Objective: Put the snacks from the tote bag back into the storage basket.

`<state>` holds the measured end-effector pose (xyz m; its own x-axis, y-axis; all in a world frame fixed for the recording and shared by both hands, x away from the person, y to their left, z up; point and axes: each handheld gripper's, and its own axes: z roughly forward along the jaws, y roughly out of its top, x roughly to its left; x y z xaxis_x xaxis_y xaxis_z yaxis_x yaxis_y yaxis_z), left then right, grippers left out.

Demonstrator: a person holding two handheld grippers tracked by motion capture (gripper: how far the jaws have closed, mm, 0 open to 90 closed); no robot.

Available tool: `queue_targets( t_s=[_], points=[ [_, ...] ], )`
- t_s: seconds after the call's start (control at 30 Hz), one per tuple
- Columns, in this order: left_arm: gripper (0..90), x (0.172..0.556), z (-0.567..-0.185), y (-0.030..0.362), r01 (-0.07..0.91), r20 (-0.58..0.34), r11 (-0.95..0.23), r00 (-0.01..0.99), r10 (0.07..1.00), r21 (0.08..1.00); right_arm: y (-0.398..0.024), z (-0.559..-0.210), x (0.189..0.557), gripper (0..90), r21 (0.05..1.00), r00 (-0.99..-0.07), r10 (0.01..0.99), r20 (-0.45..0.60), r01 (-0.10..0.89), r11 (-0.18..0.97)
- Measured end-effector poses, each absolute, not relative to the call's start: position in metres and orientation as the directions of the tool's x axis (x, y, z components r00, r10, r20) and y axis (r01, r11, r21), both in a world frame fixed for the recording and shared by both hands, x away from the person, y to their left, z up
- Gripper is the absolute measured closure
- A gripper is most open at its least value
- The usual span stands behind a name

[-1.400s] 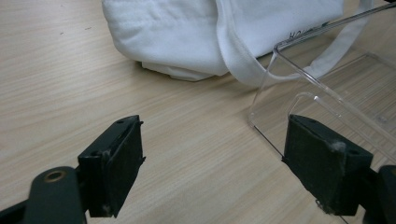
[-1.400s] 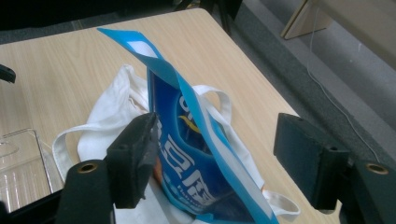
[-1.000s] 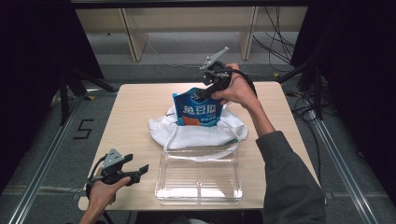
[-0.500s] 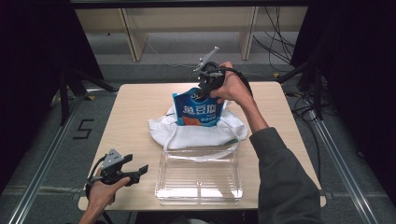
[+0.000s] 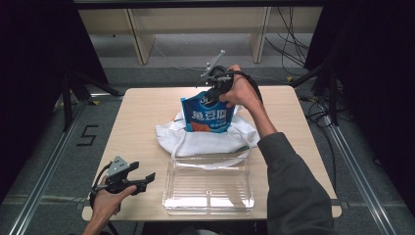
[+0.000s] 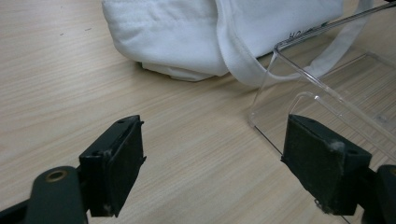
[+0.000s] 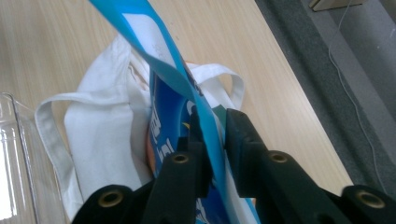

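Right gripper, at the far side of the table, has just been closing its jaws; they are now pinching the top edge of the blue snack bag, which is standing upright in the white cloth bag. With the grip made, the bag is likely ready for lifting out, perhaps toward the clear tray nearer in. Left gripper is idling near-left, jaws wide, holding nothing.

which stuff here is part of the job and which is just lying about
In the job: blue snack bag, pinched at its top edge by the right gripper, whose jaws have just been closing; white cloth bag around it.

Lying about: clear plastic tray; left gripper, open, holding nothing.
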<state>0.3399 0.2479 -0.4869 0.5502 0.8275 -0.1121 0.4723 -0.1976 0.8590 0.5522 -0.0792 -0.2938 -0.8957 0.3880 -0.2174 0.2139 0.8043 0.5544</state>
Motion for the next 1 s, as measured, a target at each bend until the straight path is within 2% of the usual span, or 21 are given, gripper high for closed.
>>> queue_targets(
  t_s=[0.23,0.47,0.77,1.0],
  points=[
    [19.8,0.341,-0.487,0.248,0.470,-0.111,-0.197,0.550,0.828,0.860,-0.076,-0.291,0.553,90.0,0.515,-0.902,0.352,-0.252,0.183,0.838],
    [19.8,0.341,-0.488,0.248,0.470,-0.099,-0.209,0.549,0.830,0.858,-0.073,-0.288,0.553,90.0,0.483,-0.907,0.314,-0.279,0.150,0.863],
    [19.8,0.341,-0.489,0.248,0.481,-0.120,-0.190,0.542,0.832,0.856,-0.073,-0.283,0.551,90.0,0.481,-0.912,0.290,-0.291,0.123,0.868],
    [19.8,0.341,-0.488,0.248,0.467,-0.100,-0.207,0.552,0.828,0.860,-0.070,-0.273,0.547,90.0,0.484,-0.912,0.277,-0.303,0.103,0.869]
  ],
)
